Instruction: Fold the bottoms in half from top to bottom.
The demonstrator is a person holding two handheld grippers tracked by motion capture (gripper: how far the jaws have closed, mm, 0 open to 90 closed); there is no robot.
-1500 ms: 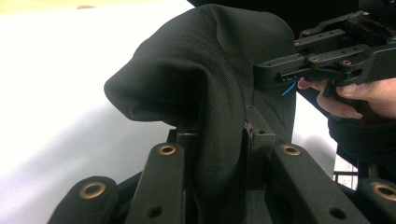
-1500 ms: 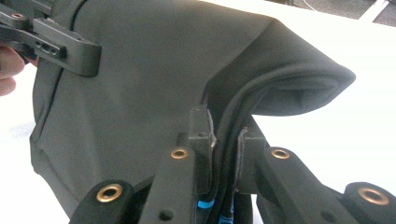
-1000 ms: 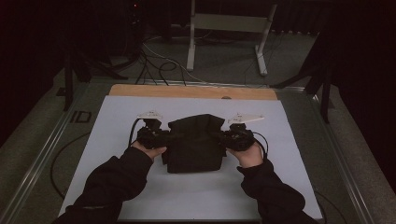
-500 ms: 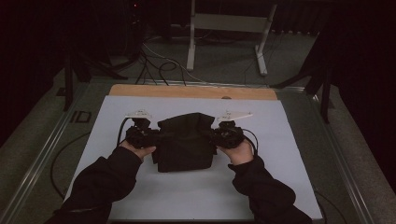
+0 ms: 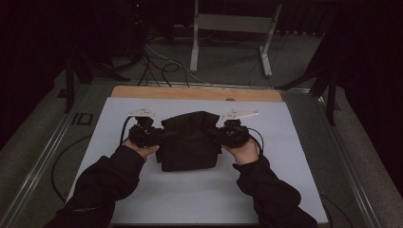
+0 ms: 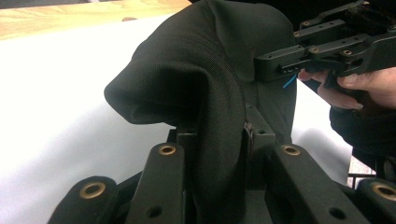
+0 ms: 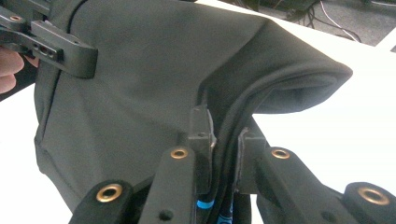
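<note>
**Between two grippers, a black garment held above the white sheet**

At the middle of the table, a black folded garment point(image 5: 190, 140) is held up between the two hand-held tools, its lower edge close to or resting on the white sheet point(image 5: 294, 156); which of the two cannot be told from the high view. The cloth is gripped at its two side edges, so its long axis, as stretched, runs across the table from one hand to the other, and its upper hem is seen curling over toward the far side.

On the garment's left edge, the left gripper point(image 6: 219, 140) is clamped: in the left gripper view a thick fold of the fabric is pinched between the two black jaws. On the right edge, the right gripper point(image 7: 223, 135) is likewise closed on a seam of the cloth, which is seen running down between its pads. Each tool is thus placed at one end of the garment, and the cloth lies inward from each, toward the other hand. Neither hand is judged nearer; the hold looks even.

The coming move is judged to turn on that side-to-side line: if the fold is to be laid flat or doubled over, both ends would need to be carried together, level with each other.

Beyond the sheet, a wooden board point(image 5: 195, 93) is seen along the far edge, and cables point(image 5: 161, 61) and a metal stand point(image 5: 228, 28) lie on the floor behind.
</note>
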